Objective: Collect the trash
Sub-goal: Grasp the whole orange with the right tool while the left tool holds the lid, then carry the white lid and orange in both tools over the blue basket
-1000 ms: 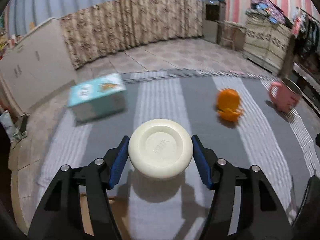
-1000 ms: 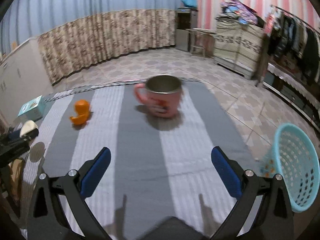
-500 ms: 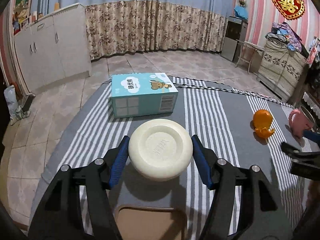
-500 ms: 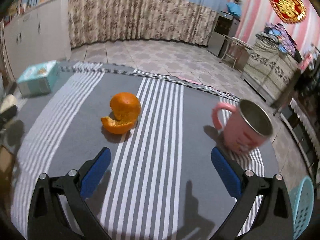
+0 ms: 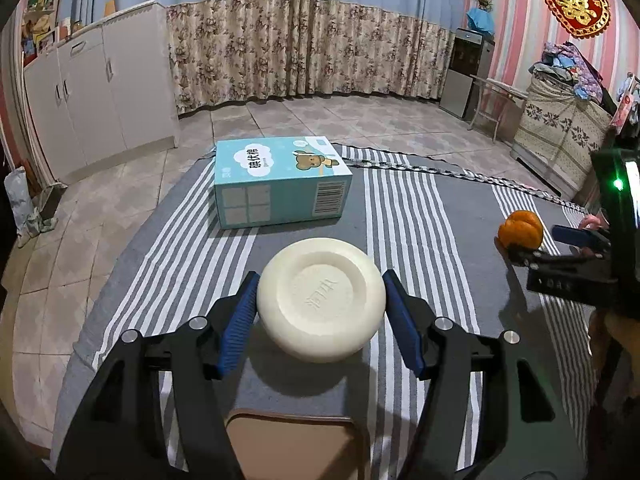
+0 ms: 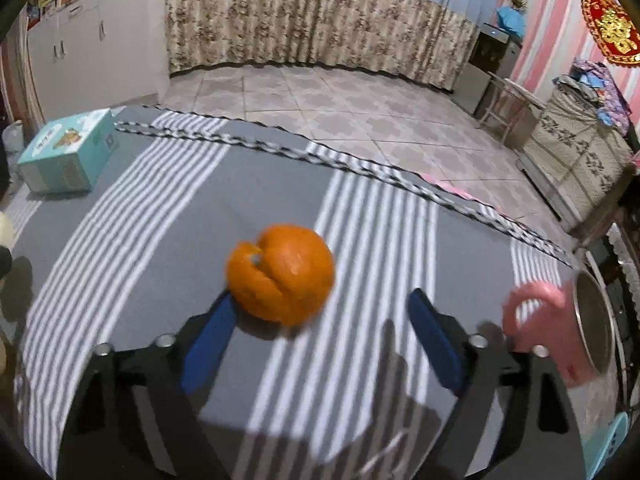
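Orange peel is sitting near the middle of the right wrist view on the striped cloth, and you are bringing the right gripper around it. Its jaws are closing, about three-quarters open, with the peel between them but mostly ahead of the pads; the left blue pad is just reaching the peel's lower left edge while the right pad is standing apart from it. You are doing well to push a little further forward before squeezing, so both pads are meeting the peel's widest part rather than its near rim. You are also wise to be keeping clear of the pink mug at the right edge of the frame. Meanwhile your left gripper is holding the round white lid firmly between its pads, low in the centre of the left wrist view, with the blue tissue box beyond it
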The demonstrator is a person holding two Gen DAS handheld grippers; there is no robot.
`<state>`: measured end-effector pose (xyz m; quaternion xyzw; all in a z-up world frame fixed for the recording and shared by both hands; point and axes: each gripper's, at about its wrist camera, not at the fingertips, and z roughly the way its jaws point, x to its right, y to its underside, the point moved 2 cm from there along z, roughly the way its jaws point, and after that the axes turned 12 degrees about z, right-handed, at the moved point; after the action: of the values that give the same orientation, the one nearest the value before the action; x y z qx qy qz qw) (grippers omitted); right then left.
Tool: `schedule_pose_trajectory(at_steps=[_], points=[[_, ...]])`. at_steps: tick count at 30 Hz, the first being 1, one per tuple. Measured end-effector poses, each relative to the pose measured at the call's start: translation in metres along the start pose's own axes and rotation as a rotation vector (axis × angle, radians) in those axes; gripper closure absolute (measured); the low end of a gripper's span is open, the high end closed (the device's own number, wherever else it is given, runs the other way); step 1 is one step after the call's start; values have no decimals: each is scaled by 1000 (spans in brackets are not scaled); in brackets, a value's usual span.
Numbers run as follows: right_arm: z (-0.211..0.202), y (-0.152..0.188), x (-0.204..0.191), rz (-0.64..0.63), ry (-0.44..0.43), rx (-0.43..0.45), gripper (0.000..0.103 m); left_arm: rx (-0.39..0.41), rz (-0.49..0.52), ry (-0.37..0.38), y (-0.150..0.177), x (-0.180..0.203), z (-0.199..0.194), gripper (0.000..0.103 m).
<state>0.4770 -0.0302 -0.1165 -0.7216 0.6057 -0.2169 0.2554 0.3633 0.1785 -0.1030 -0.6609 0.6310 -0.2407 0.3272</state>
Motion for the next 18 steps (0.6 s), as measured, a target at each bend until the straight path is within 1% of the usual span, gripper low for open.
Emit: schedule_pose_trajectory(at_steps=[1, 3, 4, 5, 6, 9, 12, 14, 18], points=[[1, -1, -1, 6, -24, -8, 31, 1, 1, -1, -1, 0, 0, 42], [3, -2, -2, 19, -55, -19, 44, 3, -2, 0, 0, -1, 0, 42], [3, 0, -4, 24, -77, -23, 48, 4, -5, 1, 0, -1, 0, 42], [1, 1, -5, 23, -81, -17, 53, 4, -8, 4, 0, -2, 0, 42], [0, 2, -5, 20, -76, -8, 56, 3, -11, 5, 1, -2, 1, 42], [-6, 4, -3, 37, -81, 15, 58, 5, -16, 5, 1, -3, 1, 42], [-27, 4, 7, 91, -94, 59, 59, 10, -9, 2, 0, -2, 0, 42], [-49, 6, 19, 134, -112, 97, 59, 16, 9, -13, -1, 2, -2, 42], [-85, 15, 42, 165, -111, 149, 59, 37, 40, -24, -5, 12, -15, 42]])
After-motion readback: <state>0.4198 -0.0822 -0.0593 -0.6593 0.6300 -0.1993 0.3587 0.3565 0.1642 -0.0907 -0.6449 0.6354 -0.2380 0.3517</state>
